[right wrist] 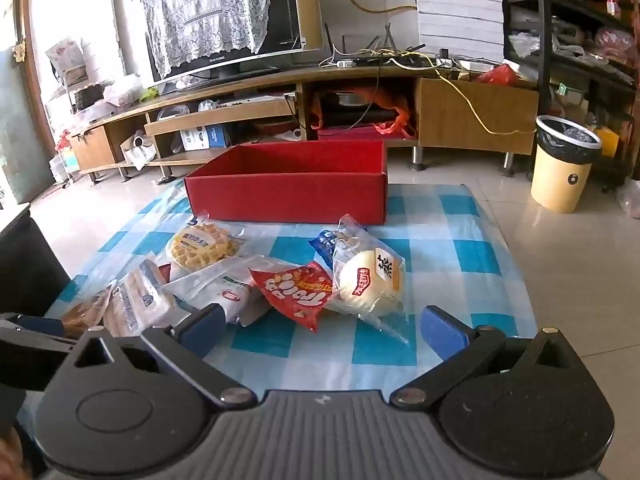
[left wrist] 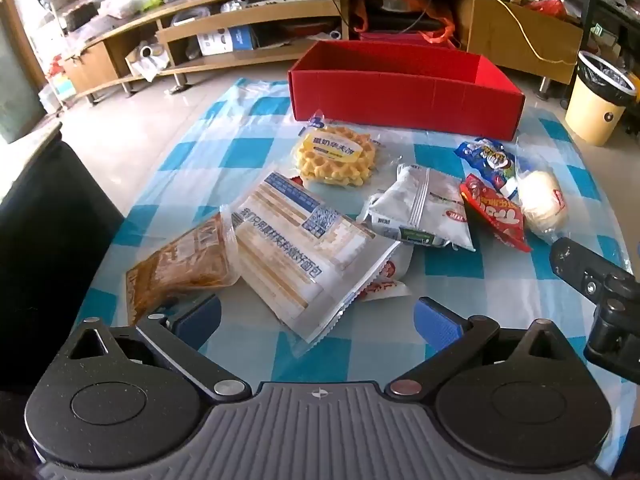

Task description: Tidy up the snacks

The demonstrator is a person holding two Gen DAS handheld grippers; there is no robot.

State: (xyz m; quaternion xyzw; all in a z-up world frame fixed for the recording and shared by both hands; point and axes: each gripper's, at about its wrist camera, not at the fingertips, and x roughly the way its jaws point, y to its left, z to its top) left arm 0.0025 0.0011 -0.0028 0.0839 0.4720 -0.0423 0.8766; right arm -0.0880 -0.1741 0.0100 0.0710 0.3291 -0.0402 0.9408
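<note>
My left gripper (left wrist: 316,316) hangs with its blue pads spread wide and nothing between them, tilted down over the blue-and-white checked cloth (left wrist: 452,264). Just ahead of it, nearly between the pads, lies the long sliced-bread packet (left wrist: 304,248), and touching that packet's left end is a brown snack bag (left wrist: 180,264), just beyond my left pad. My right gripper (right wrist: 320,324) is likewise fully open and empty, with bare cloth under its gap.

Taking the red box (right wrist: 288,184) as my marker: it stands open-topped at the far end of the cloth, and every snack lies on my side of it, outside it. The waffle packet (left wrist: 336,156) is nearest to the box, just in front of its left part. The round bun in clear wrap (right wrist: 370,284) lies in front of the box's right part, just beyond my right gripper, between the pads' lines. A red crisp bag (right wrist: 296,294) touches the bun on its left, and a white pouch (right wrist: 224,288) lies left of that, just past my right gripper's left pad. A blue-and-white wrapper (right wrist: 326,242) peeks out behind the bun, towards the box.

Behind the box runs a low wooden TV stand (right wrist: 476,120), and to the box's right, off the cloth, stands a yellow bin (right wrist: 560,176).
</note>
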